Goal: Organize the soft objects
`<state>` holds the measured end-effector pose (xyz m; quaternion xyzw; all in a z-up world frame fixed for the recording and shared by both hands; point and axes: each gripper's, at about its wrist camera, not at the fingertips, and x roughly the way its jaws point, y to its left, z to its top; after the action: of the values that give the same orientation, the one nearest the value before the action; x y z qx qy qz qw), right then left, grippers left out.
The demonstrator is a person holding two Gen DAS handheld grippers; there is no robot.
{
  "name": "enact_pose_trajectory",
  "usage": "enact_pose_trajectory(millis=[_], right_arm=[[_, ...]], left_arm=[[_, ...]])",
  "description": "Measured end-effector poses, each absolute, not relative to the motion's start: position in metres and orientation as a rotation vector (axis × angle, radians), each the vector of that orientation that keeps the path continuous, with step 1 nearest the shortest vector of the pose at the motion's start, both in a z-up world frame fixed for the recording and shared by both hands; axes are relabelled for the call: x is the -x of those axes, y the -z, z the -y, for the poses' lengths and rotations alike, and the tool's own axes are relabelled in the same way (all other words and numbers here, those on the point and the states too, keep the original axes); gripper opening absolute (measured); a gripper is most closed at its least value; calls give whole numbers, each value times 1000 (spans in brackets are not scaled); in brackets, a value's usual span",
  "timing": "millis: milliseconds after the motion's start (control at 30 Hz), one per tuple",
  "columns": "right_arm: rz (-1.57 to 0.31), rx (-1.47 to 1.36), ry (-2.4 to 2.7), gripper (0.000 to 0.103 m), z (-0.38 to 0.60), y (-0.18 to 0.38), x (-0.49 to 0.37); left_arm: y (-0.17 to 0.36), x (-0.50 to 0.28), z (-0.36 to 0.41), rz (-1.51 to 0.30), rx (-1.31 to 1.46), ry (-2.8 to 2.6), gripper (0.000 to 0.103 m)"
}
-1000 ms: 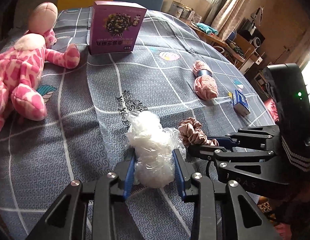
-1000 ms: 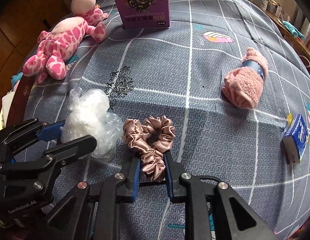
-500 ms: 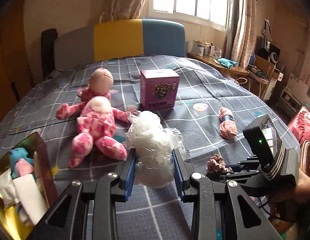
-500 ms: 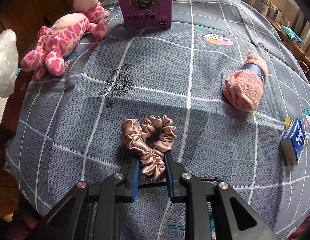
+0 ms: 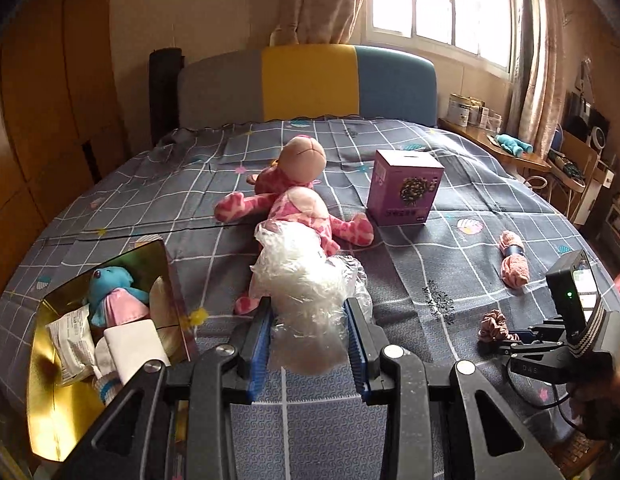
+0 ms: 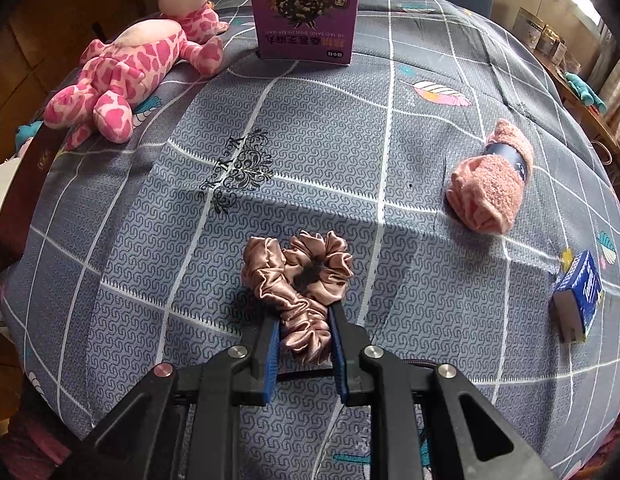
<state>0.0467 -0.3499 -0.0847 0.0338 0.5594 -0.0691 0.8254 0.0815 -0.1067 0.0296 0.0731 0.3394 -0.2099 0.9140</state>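
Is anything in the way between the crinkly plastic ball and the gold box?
Nothing visible. The left gripper holds the plastic ball above the bed, and the gold box lies open to its left, already partly filled with soft things.

left wrist: faces headboard [image 5: 310, 80] along bed | right wrist: steep, close — shared: purple box [image 6: 306, 12]

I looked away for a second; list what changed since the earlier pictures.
The left gripper, clamped on the crumpled plastic bag, lifted it off the bedspread and swung it toward the gold-lined box. Unchanged: the right gripper stays shut on the satin scrunchie; everything else on the bed stayed put.
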Motion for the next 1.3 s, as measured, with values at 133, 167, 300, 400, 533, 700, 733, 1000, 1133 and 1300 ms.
enact_pose_trajectory(millis=[133,167,300,400,533,700,733,1000,1133,1300], right_arm=[[-1184,-57,149,21,345,85,-45],[-1183,-55,149,21,344,85,-45],[-1179,-40,150,20,341,86,-44],[-1177,-35,150,20,340,86,-43],[-1176,-27,147,20,341,86,-42],[-1177,-10,148,20,341,85,-43],[-1177,-9,148,20,341,85,-43],[-1177,1,149,20,340,84,-43],[-1176,4,149,20,340,83,-43],[-1176,7,150,20,340,82,-43]], left_arm=[[-25,-83,95,-713,-139,410,35],[-24,-84,93,-717,-136,403,35],[-20,-86,83,-729,-125,381,35],[-20,-86,75,-730,-118,366,35],[-18,-87,67,-733,-109,350,35],[-15,-91,54,-760,-77,345,35],[-14,-92,50,-772,-60,346,35],[-7,-98,13,-786,-42,262,35],[-1,-99,-10,-798,-47,211,35],[8,-99,-35,-815,-35,150,35]])
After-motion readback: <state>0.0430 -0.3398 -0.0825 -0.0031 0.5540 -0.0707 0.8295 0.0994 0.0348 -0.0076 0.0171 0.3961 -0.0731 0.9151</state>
